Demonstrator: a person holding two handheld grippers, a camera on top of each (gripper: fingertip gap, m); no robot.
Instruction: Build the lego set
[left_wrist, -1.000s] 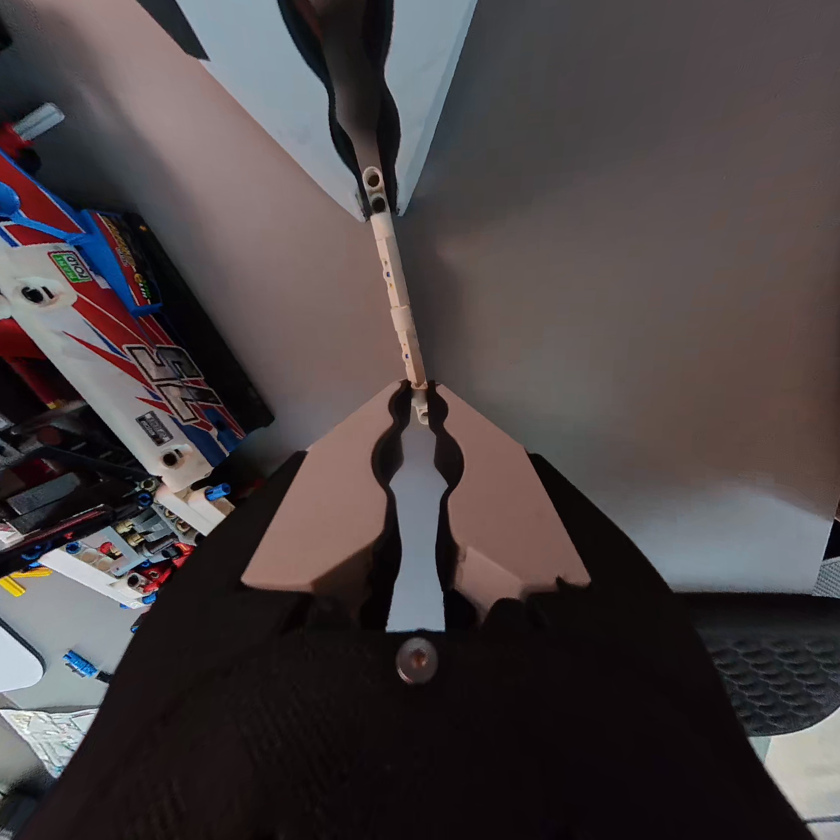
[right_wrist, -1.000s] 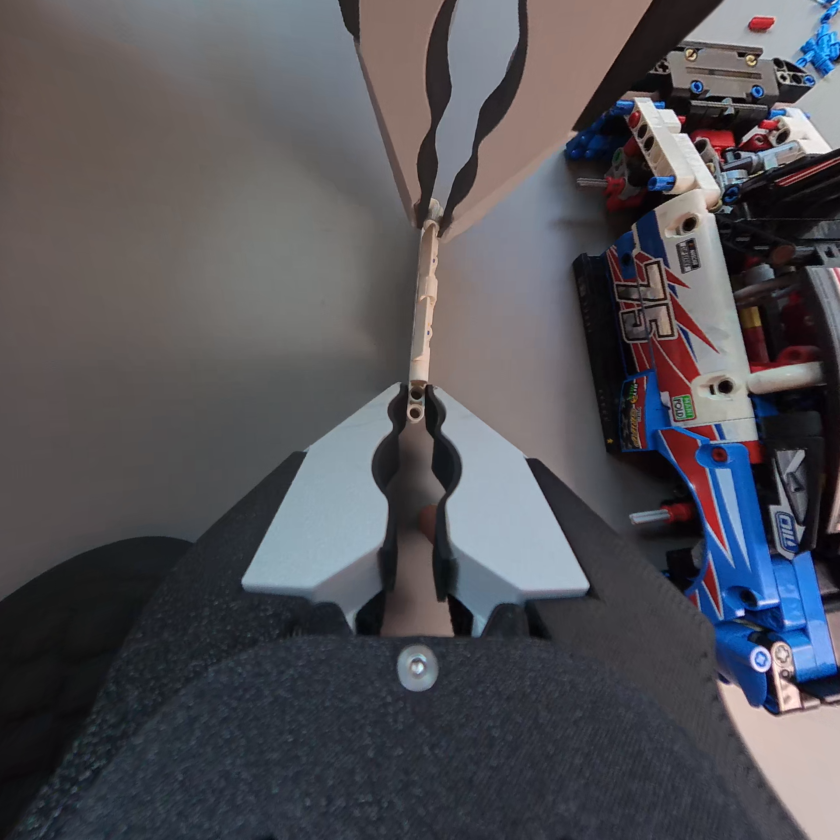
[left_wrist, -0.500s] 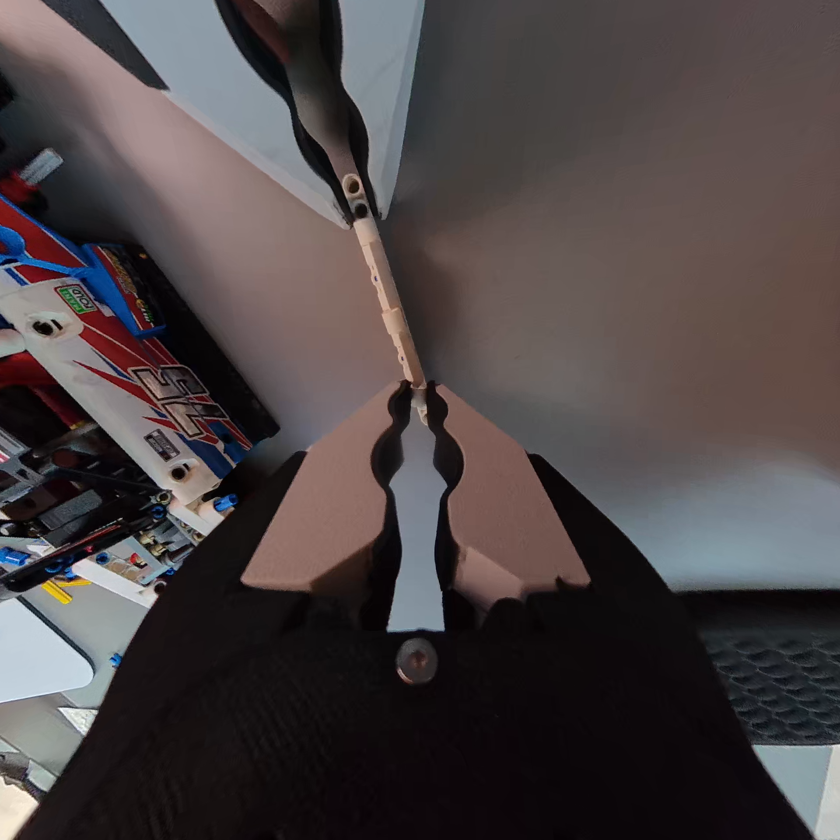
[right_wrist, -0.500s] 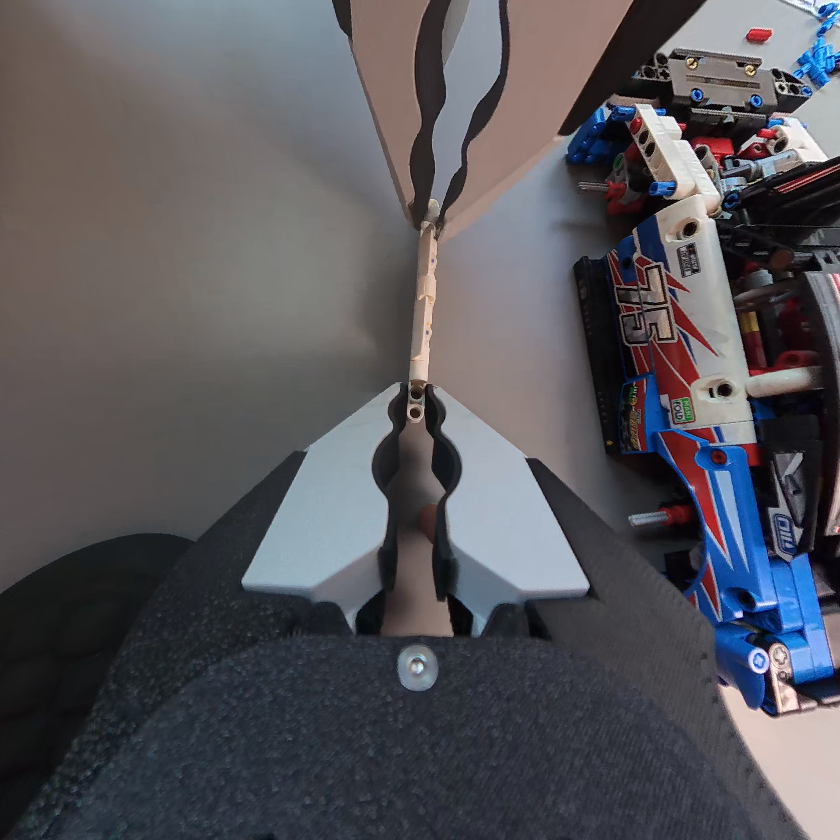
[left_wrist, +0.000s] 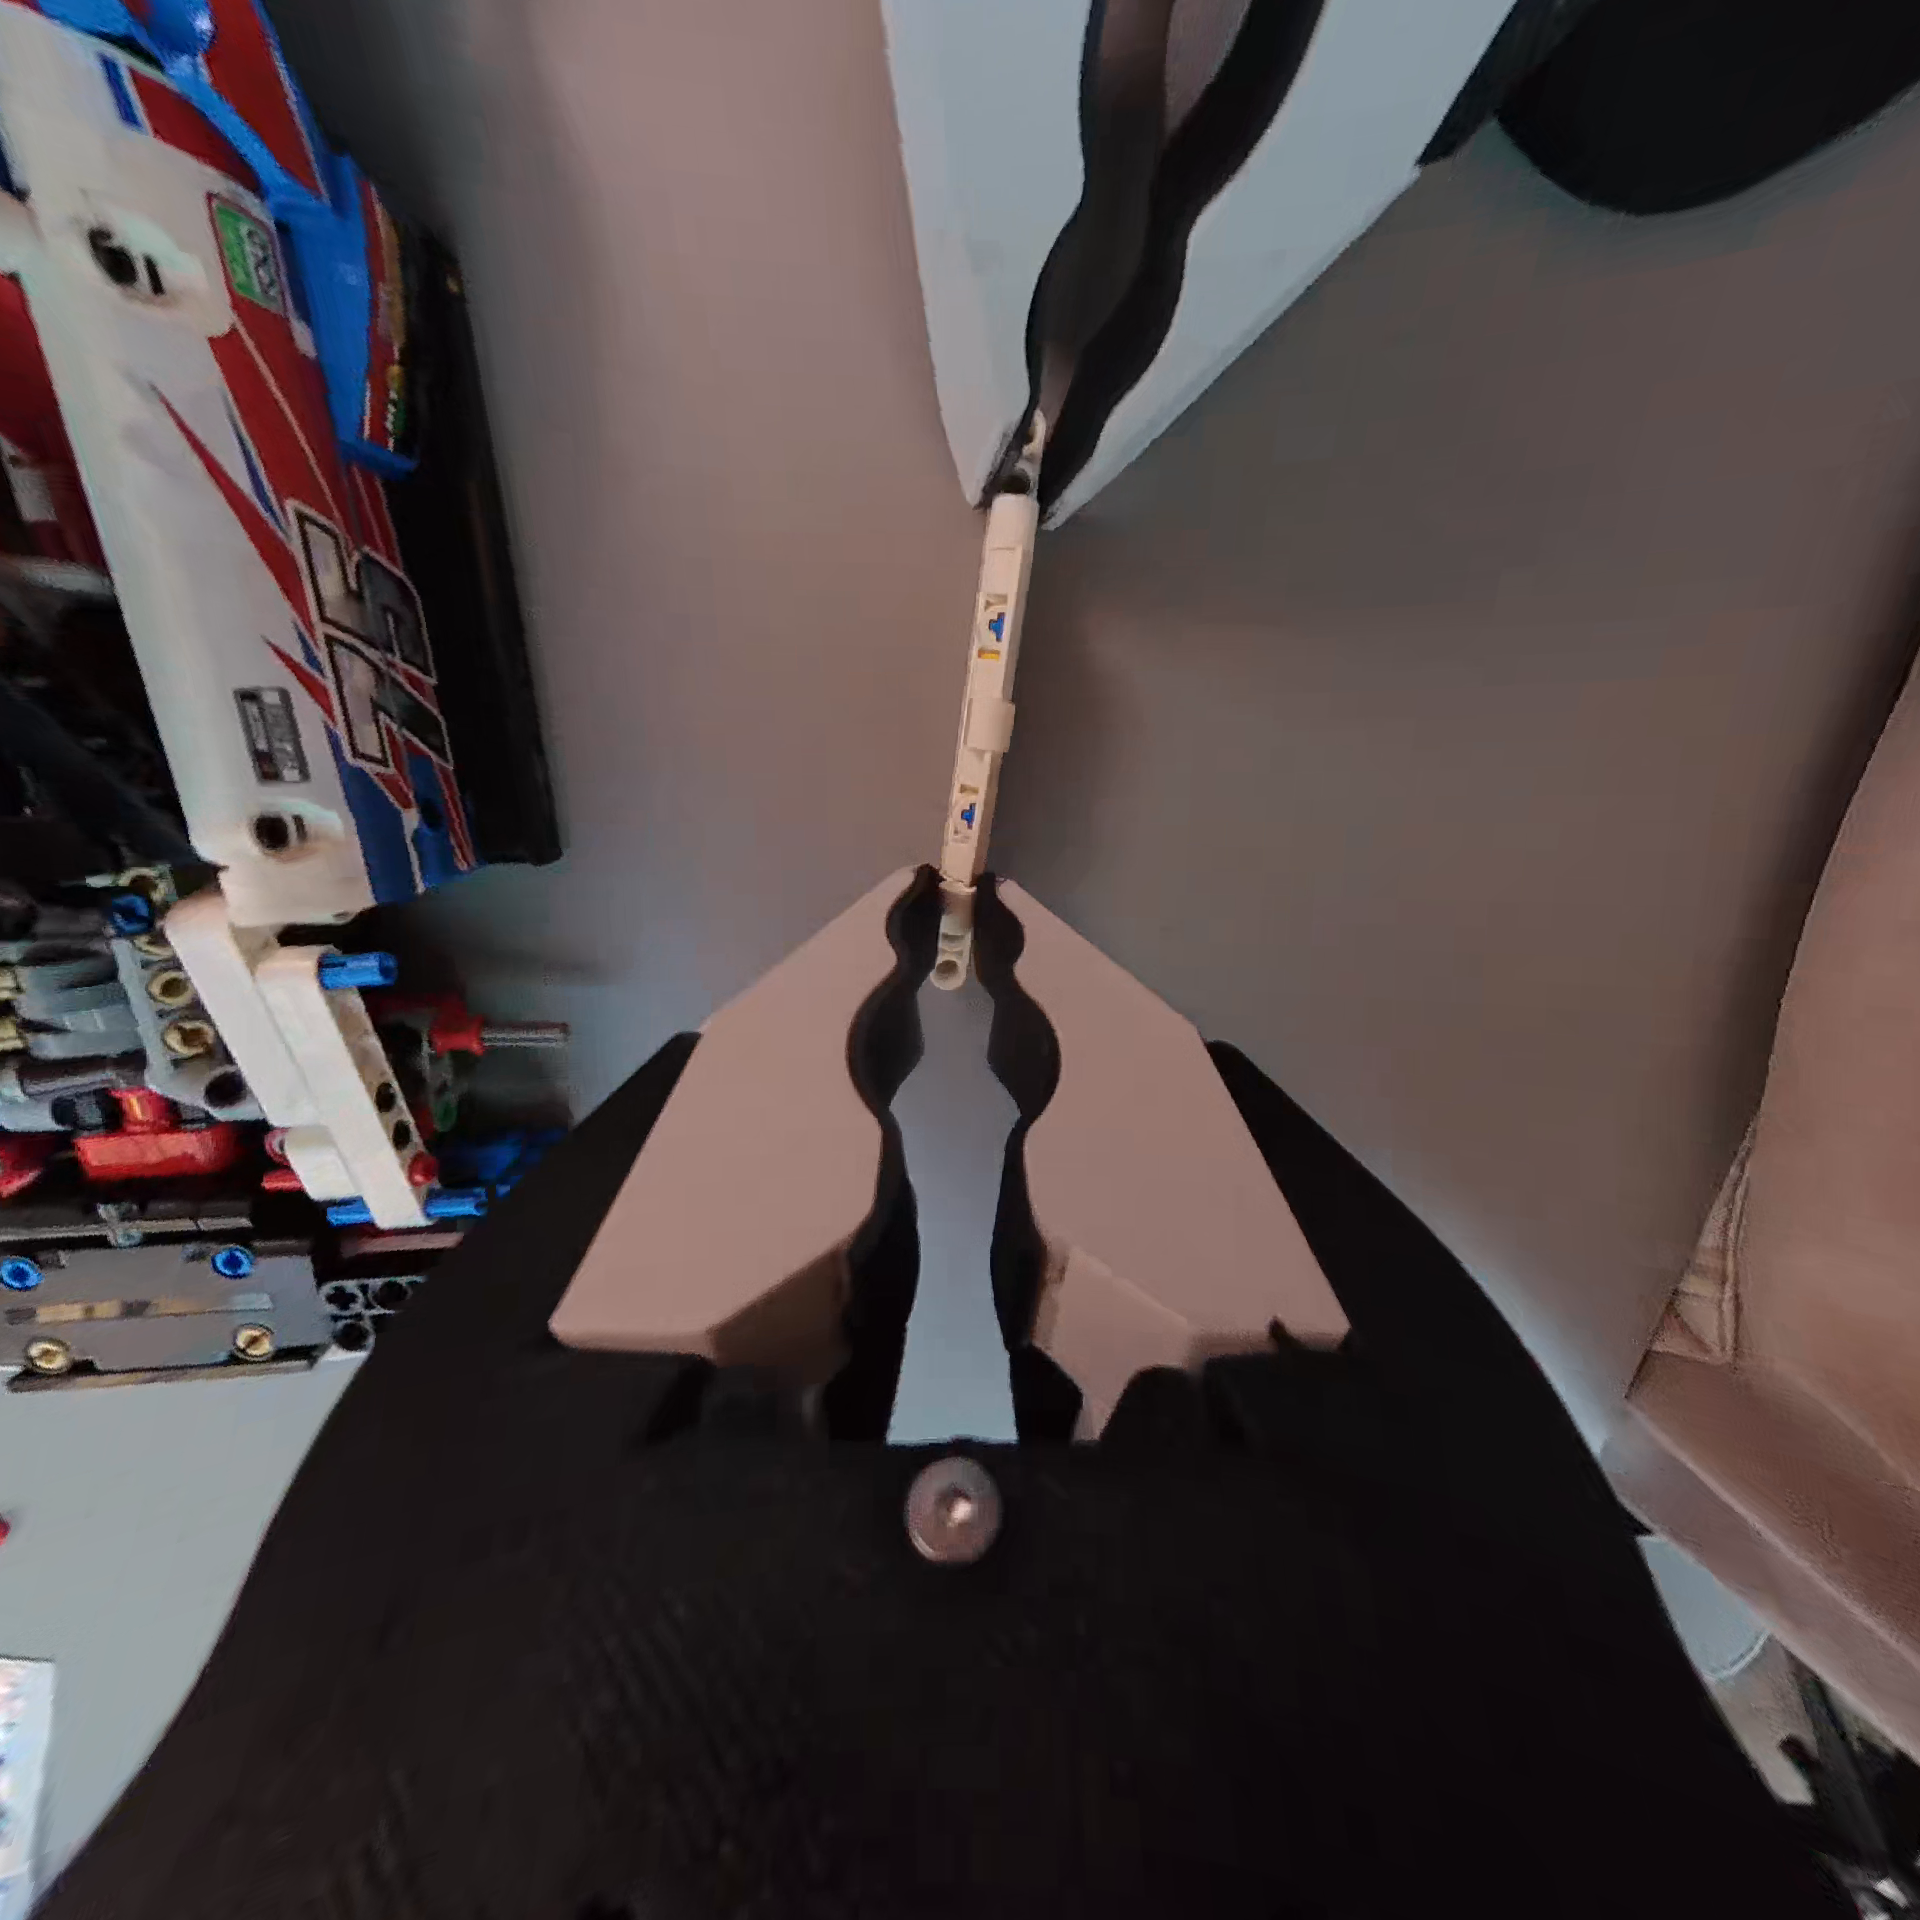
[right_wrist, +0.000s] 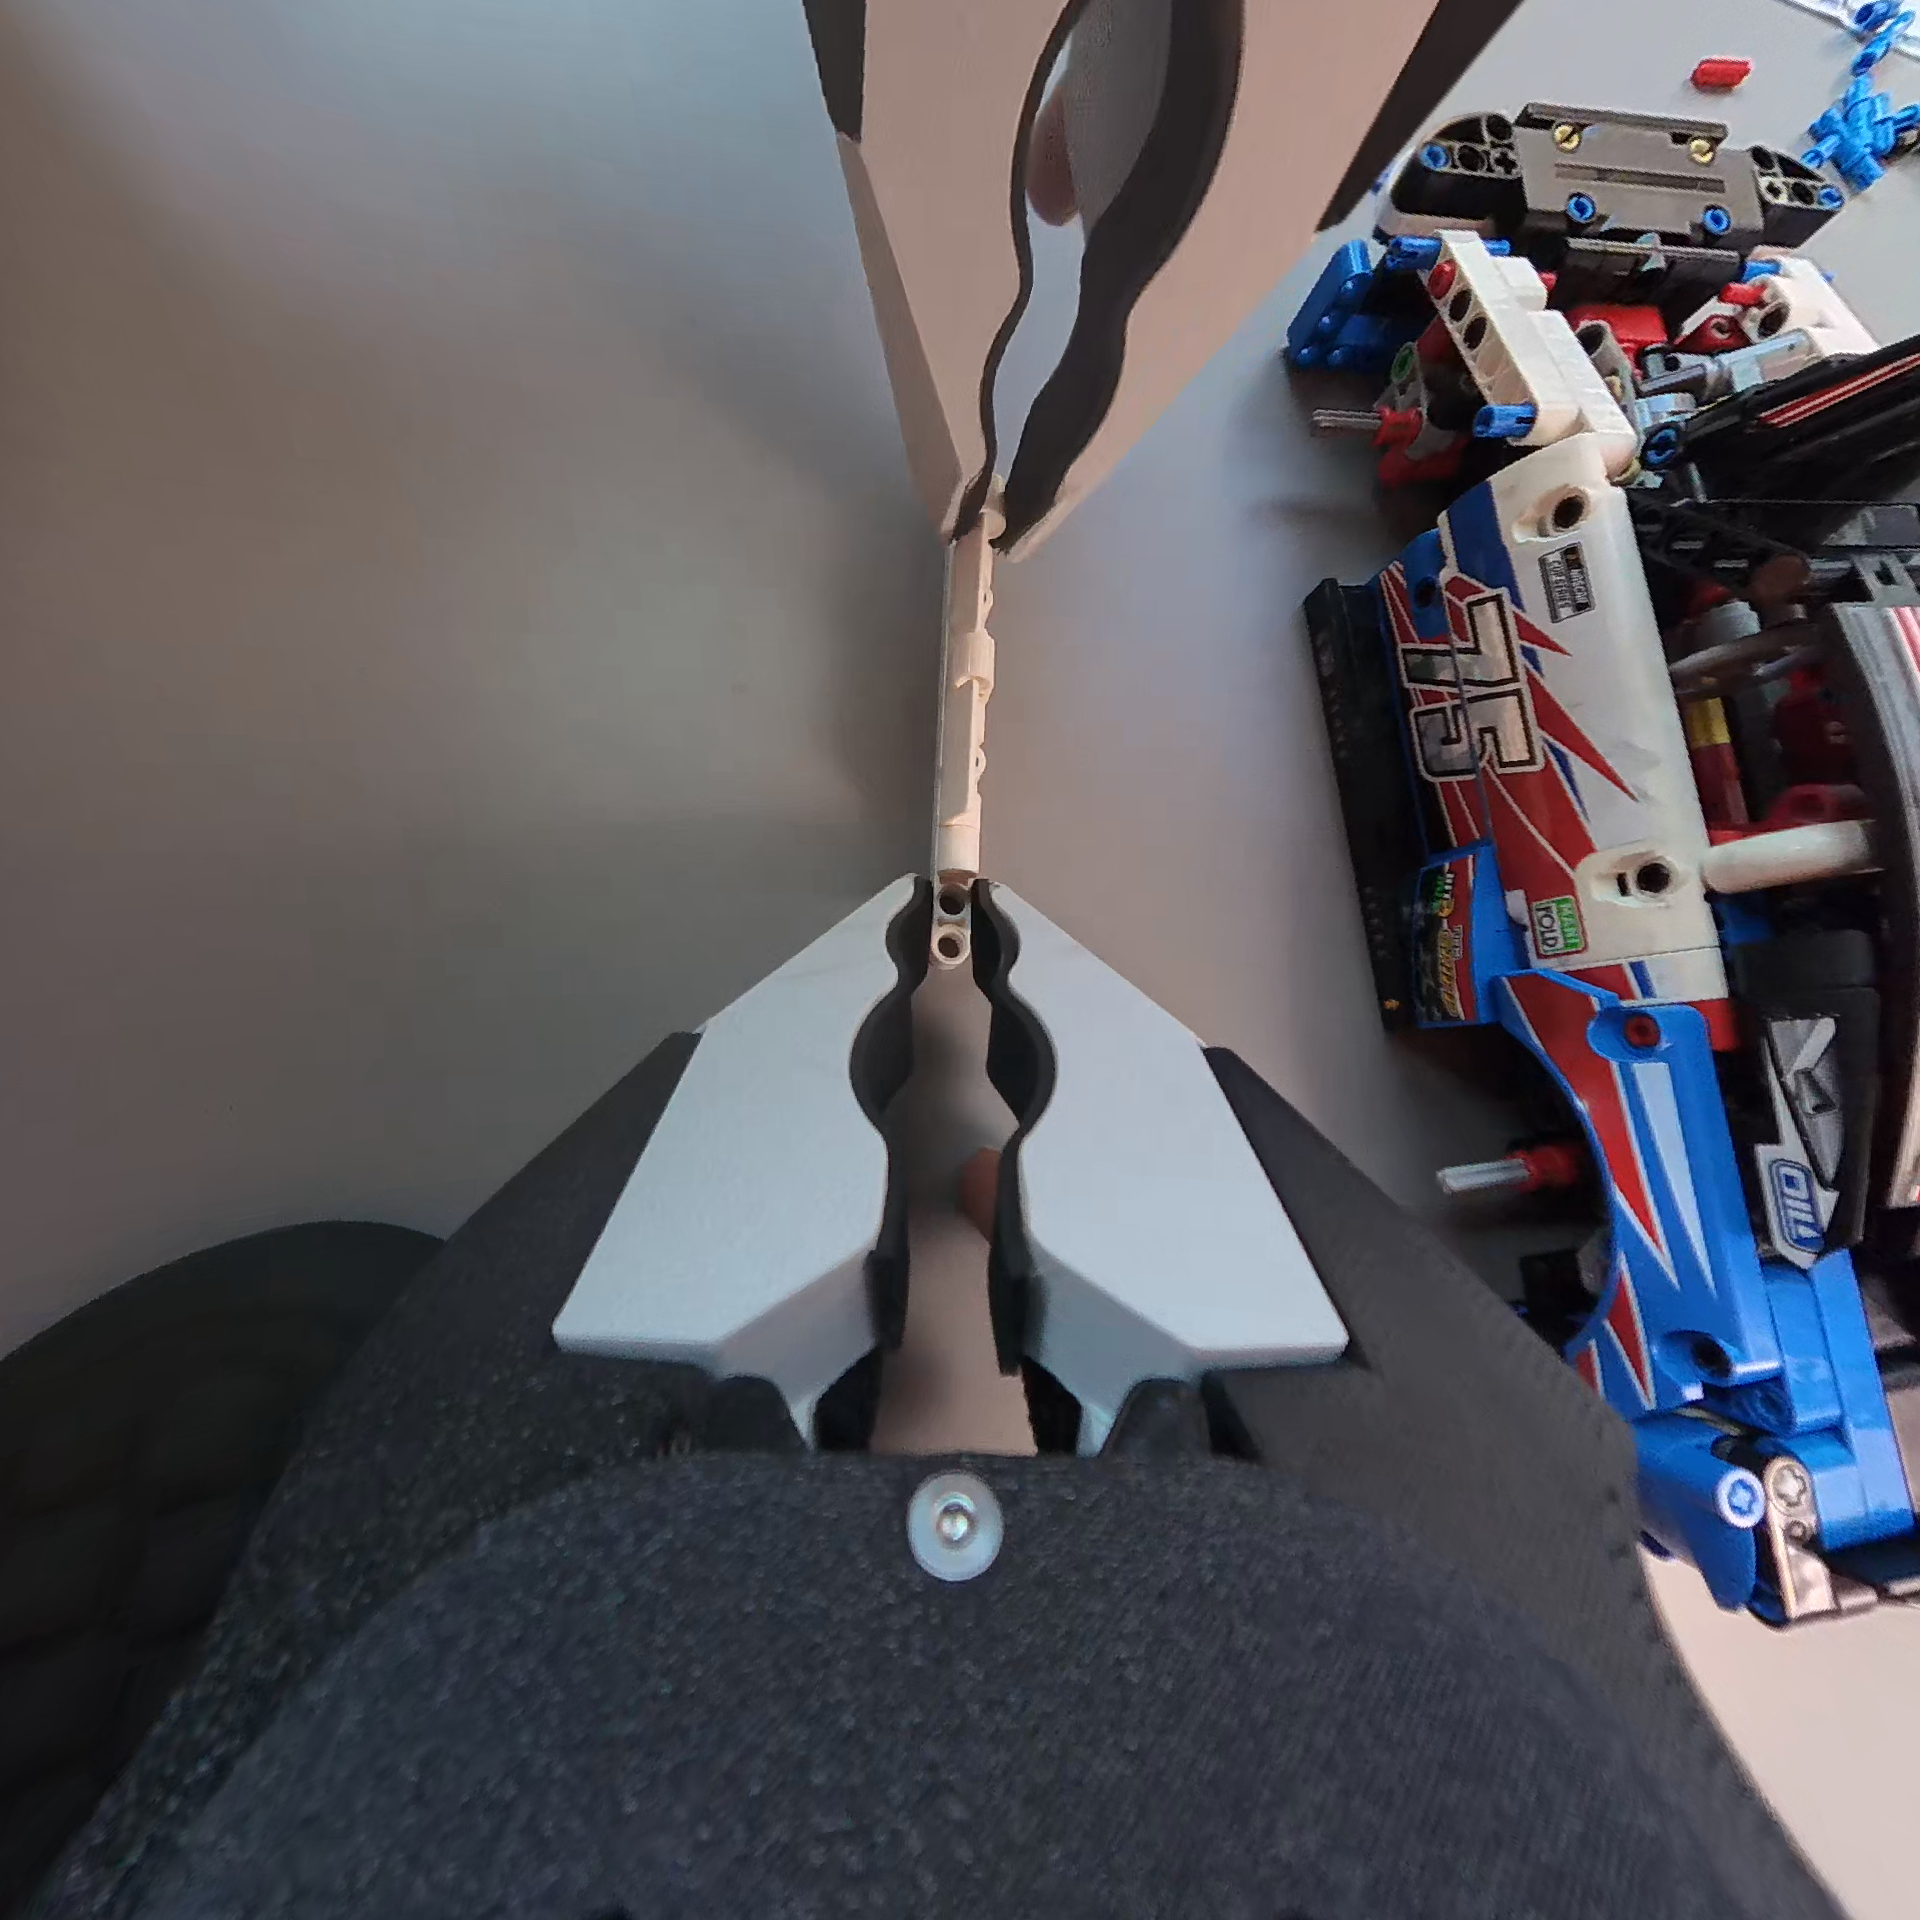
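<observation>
A long thin white beam assembly (left_wrist: 987, 686) with small blue pins in it is held at both ends above the grey table. My left gripper (left_wrist: 954, 914) is shut on its near end in the left wrist view; my right gripper (left_wrist: 1023, 478) pinches the far end there. In the right wrist view my right gripper (right_wrist: 953, 914) is shut on the beam (right_wrist: 961, 717) and my left gripper (right_wrist: 982, 520) holds the far end. The partly built red, white and blue race car (left_wrist: 270, 582) lies at the left, and at the right in the right wrist view (right_wrist: 1621, 852).
A grey block with gold screws (right_wrist: 1621, 166) sits at the car's far end. Loose blue pins (right_wrist: 1860, 125) and a small red piece (right_wrist: 1720, 71) lie beyond it. A black cushioned seat edge (right_wrist: 156, 1403) is at the lower left. A brown object (left_wrist: 1808, 1299) is at the right. There is about 7 centimeters between the tips of the two grippers. The small red piece (right_wrist: 1720, 71) lies around 25 centimeters away from my left fingertips.
Both grippers kept their hold on the beam and turned with it. In the left wrist view the car slid up and closer, and the beam swung from leaning left to leaning slightly right.
</observation>
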